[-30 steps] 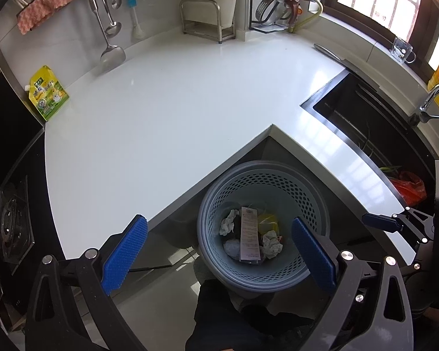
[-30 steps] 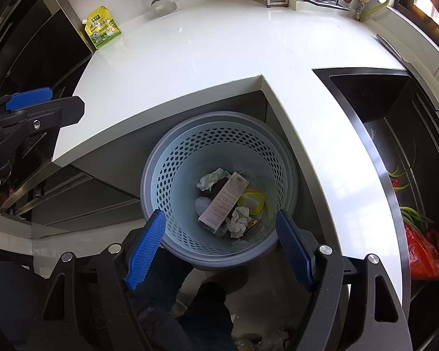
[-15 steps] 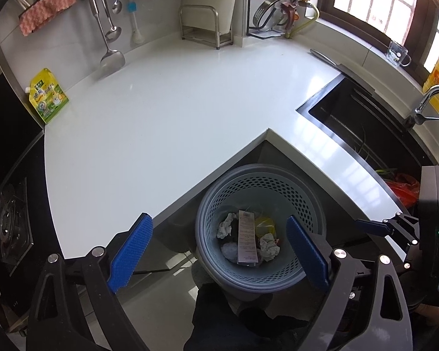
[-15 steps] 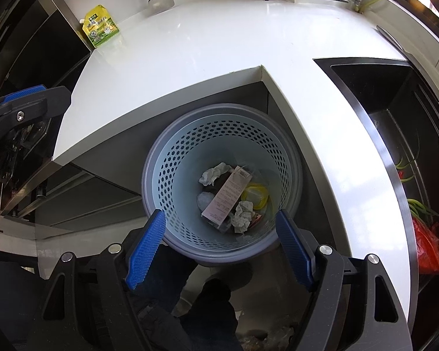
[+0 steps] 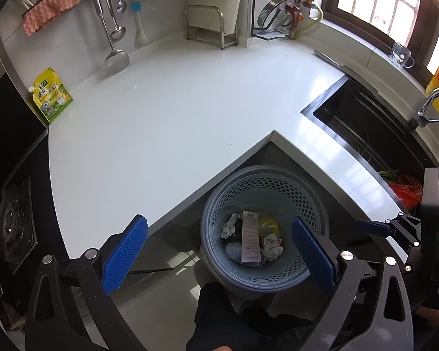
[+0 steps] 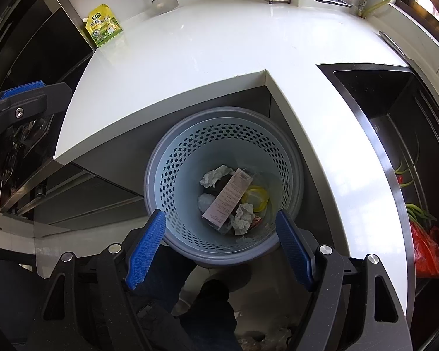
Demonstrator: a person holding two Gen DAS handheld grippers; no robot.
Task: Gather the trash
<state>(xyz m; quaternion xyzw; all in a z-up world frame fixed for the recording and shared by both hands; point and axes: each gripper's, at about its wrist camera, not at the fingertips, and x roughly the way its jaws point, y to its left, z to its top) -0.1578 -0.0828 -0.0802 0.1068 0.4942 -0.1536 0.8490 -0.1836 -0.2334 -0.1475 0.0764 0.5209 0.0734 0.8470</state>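
A pale blue perforated trash basket stands on the floor in the inner corner of the white L-shaped counter. Inside lie crumpled white tissues, a long printed paper packet and a yellow wrapper. My left gripper is open and empty above the basket's near rim. My right gripper is open and empty, also above the near rim. The right gripper's tip shows in the left wrist view, and the left gripper's tip shows in the right wrist view.
A yellow-green pouch leans at the counter's far left. Utensils hang on the back wall. A black sink lies at the right with a red bag. A stove is at left.
Both grippers have lifted and drawn back a little from the basket, so it looks smaller and lower in the left view. Both stay open and empty.
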